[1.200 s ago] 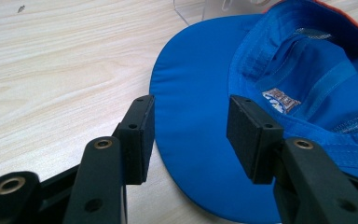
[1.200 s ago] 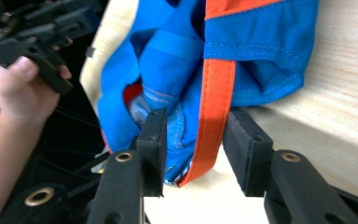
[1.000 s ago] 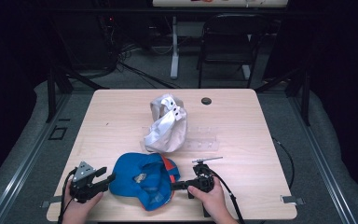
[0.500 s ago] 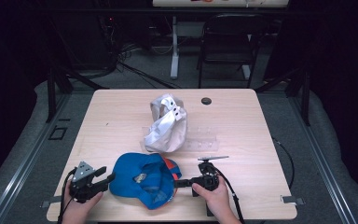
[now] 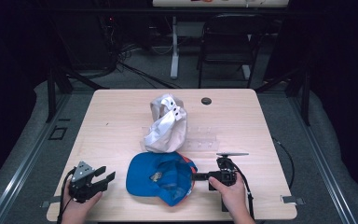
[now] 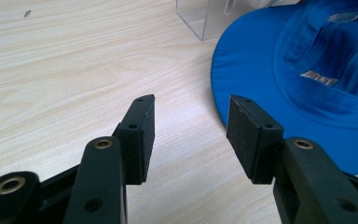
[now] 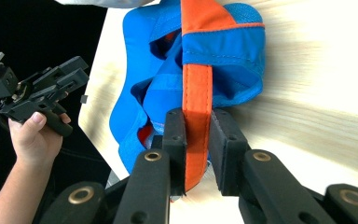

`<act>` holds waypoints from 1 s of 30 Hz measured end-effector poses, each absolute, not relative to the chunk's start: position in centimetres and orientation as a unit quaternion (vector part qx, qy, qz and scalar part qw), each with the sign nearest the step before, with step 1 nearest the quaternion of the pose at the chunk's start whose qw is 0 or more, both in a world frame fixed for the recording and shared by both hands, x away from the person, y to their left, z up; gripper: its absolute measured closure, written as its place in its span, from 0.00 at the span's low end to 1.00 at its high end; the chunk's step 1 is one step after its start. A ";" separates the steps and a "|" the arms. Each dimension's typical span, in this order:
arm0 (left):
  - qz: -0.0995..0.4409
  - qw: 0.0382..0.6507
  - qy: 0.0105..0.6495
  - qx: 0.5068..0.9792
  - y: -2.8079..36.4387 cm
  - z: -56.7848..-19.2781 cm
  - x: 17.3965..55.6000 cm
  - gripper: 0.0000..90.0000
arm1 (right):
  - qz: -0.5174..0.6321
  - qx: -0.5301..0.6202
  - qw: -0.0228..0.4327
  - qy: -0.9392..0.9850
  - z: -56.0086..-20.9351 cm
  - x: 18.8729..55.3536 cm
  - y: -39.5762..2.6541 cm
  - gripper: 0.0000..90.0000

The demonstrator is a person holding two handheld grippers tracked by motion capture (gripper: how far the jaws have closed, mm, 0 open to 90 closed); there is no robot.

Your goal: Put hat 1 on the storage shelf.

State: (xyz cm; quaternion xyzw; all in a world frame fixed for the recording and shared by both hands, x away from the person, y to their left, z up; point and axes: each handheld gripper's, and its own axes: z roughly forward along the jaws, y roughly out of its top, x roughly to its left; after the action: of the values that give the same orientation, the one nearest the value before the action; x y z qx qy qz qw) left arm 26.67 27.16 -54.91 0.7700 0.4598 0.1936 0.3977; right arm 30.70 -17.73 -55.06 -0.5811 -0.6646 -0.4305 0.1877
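The left gripper (image 6: pixel 190 135) has its two black jaws apart above the pale wooden table (image 6: pixel 65 70). The blue fabric hat (image 6: pixel 307 70) lies just beyond the right jaw, a clear plastic box (image 6: pixel 205 18) farther ahead.

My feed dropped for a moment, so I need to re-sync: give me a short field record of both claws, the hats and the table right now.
left claw: open, empty, just left of the blue hat
right claw: shut on the orange strap
blue hat: lies at the near edge, inside facing up
white hat: crumpled, mid-table, behind the blue hat
clear plastic stand: right of the white hat
table: light wood
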 end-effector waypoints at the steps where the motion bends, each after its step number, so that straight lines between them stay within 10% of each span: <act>1: 0.194 0.398 0.460 0.770 27.2 -54.9 26.7 0.58 | -0.432 -0.582 0.186 -0.664 -55.0 30.7 -17.9 0.86; 30: 0.192 0.402 0.458 0.769 27.0 -55.1 26.9 0.58 | -0.422 -0.572 0.230 -0.665 -51.0 31.6 -20.5 0.86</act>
State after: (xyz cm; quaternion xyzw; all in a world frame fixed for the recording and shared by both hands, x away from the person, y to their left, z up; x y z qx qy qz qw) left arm 26.87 26.95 -55.12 0.7691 0.4585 0.1924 0.4016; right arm 31.63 -20.51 -51.03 -0.5718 -0.6650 -0.4216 0.2305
